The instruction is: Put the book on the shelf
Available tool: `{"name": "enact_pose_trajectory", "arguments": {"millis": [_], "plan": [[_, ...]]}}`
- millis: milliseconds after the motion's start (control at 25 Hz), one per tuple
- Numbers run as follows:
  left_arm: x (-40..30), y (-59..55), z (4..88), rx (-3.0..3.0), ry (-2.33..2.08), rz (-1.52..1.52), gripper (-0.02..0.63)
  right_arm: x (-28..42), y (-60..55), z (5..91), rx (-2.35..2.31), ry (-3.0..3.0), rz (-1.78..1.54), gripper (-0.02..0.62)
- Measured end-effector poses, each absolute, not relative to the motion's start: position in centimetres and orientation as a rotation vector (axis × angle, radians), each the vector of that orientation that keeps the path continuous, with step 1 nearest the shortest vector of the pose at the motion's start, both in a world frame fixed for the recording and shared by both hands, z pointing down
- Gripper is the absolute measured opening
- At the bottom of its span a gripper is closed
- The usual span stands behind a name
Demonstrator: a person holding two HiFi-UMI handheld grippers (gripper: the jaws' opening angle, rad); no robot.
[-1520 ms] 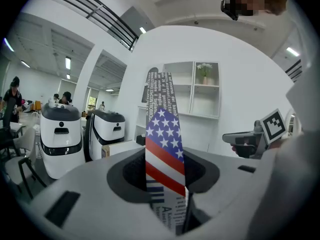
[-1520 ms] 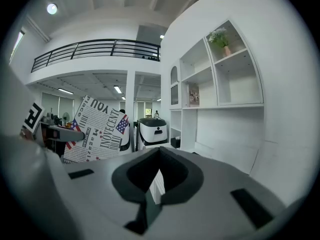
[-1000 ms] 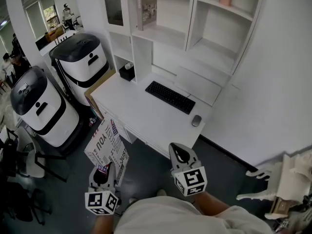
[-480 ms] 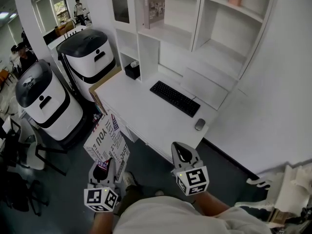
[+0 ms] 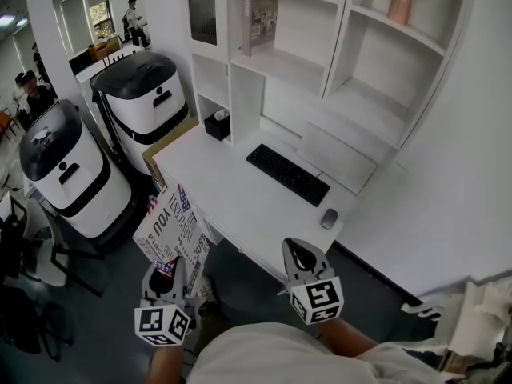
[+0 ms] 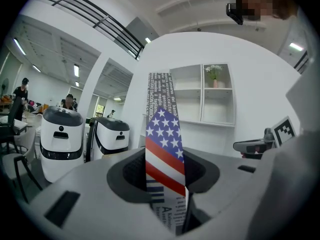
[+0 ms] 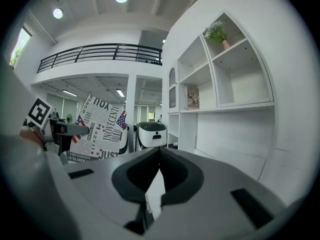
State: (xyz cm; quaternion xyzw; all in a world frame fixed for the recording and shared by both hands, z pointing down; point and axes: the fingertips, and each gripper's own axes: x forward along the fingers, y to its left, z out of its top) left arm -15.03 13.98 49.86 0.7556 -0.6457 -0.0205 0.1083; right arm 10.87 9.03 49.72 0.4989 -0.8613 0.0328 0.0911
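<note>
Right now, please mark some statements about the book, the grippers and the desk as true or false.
1. The left gripper grips the book. True.
2. The right gripper holds the mouse. False: the mouse lies on the desk; that gripper is shut and empty.
3. A keyboard lies on the desk. True.
4. The vase stands on the desk. False: it stands on an upper shelf.

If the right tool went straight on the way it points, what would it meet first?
Probably the white desk: the right tool points at its near edge, with nothing in between. Its height against the desktop is hard to judge.
</note>
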Motion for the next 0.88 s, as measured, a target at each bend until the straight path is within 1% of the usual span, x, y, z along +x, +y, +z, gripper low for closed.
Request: {"name": "enact_pose_trajectory", "arguments": {"millis": [480,880], "plan": [[-19.9,2.7,49.7,2.28,-1.816,-0.063,0.146,6.9,-0.9,49.3,1.57,-2.48,0.107,0.003],[-25.4,-9.3,49.2,2.379,-1.647,-0.037,0.146,0.9,-10.8,47.7,1.708,-2.371,0.111,0.003]]}}
